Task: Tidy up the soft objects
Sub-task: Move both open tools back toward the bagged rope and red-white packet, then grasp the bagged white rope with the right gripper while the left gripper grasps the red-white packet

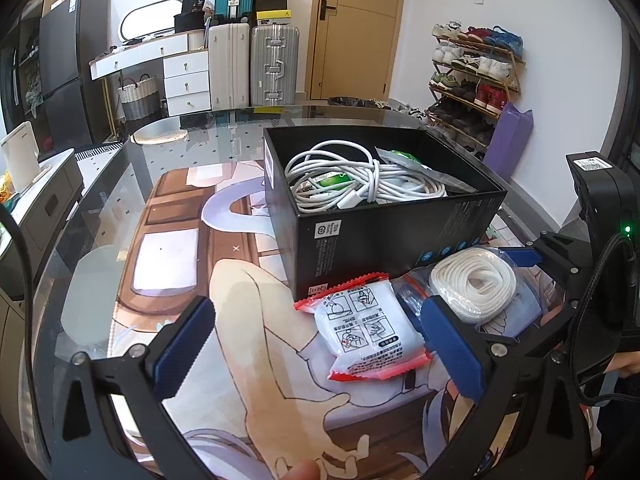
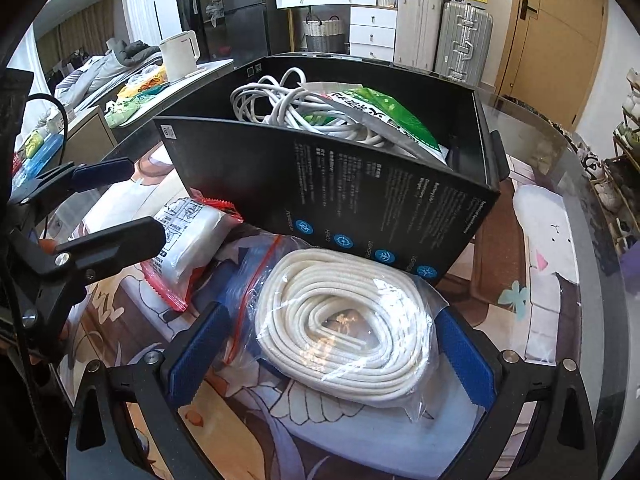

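Note:
A black box [image 1: 384,236] [image 2: 360,208] on the printed mat holds white cables [image 1: 360,180] [image 2: 288,108] and a green packet [image 2: 384,116]. In front of it lie a white red-edged pouch [image 1: 368,332] [image 2: 188,236] and a clear zip bag of coiled white rope [image 1: 476,284] [image 2: 344,320]. My left gripper [image 1: 320,352] is open, its right finger beside the pouch. My right gripper [image 2: 332,356] is open, with its fingers on either side of the rope bag; it also shows in the left wrist view [image 1: 560,264].
The glass table [image 1: 224,140] carries the printed mat [image 1: 180,240]. A white kettle [image 2: 180,56] stands on a side counter at the left. Suitcases [image 1: 256,64], a dresser and a shoe rack [image 1: 472,76] stand behind.

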`<state>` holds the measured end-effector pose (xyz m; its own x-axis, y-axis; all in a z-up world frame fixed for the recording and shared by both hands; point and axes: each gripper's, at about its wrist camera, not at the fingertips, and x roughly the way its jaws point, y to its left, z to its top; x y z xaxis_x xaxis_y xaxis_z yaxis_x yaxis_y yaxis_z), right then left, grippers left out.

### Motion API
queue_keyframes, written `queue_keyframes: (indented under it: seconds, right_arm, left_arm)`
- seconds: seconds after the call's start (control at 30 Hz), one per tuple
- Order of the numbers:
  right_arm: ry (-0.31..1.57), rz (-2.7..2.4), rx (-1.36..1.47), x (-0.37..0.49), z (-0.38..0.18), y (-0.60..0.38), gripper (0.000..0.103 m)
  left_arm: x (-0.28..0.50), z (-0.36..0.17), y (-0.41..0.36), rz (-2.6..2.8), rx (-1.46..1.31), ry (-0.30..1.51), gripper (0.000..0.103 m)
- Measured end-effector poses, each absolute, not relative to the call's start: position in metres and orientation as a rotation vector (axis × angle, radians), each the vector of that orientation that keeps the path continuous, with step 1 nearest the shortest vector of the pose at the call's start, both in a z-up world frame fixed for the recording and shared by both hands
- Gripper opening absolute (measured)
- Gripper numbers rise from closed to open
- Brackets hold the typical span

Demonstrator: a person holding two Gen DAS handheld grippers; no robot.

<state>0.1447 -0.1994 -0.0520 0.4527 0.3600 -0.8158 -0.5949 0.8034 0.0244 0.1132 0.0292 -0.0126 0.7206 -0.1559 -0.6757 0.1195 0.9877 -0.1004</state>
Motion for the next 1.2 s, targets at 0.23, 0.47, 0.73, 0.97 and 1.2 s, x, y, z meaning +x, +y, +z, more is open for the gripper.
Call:
queue_keyframes:
  seconds: [0.23, 0.47, 0.73, 0.97, 1.2]
  right_arm:
    - [0.914, 0.619, -0.285, 0.140, -0.050, -0.204, 0.089]
    - [0.909, 0.641, -0.293, 0.135, -0.046, -0.212, 0.068]
    - [0.911, 0.661, -0.298, 0.129, -0.044, -0.217, 0.059]
    - [0.891, 0.679, -0.309, 0.121, -0.034, -0.227, 0.059]
    - [0.865, 0.674, -0.307, 0.118, -0.021, -0.241, 0.059]
  left_arm:
    - [0.114, -0.013, 0.029, -0.152, -0.051, 0.752, 0.103]
    - [0.114, -0.013, 0.027, -0.152, -0.043, 0.758, 0.103]
    - [0.115, -0.014, 0.024, -0.148, -0.027, 0.767, 0.103]
    - [0.113, -0.014, 0.011, -0.187, 0.026, 0.794, 0.103]
    - [0.120, -0.020, 0.001, -0.164, 0.046, 0.829, 0.103]
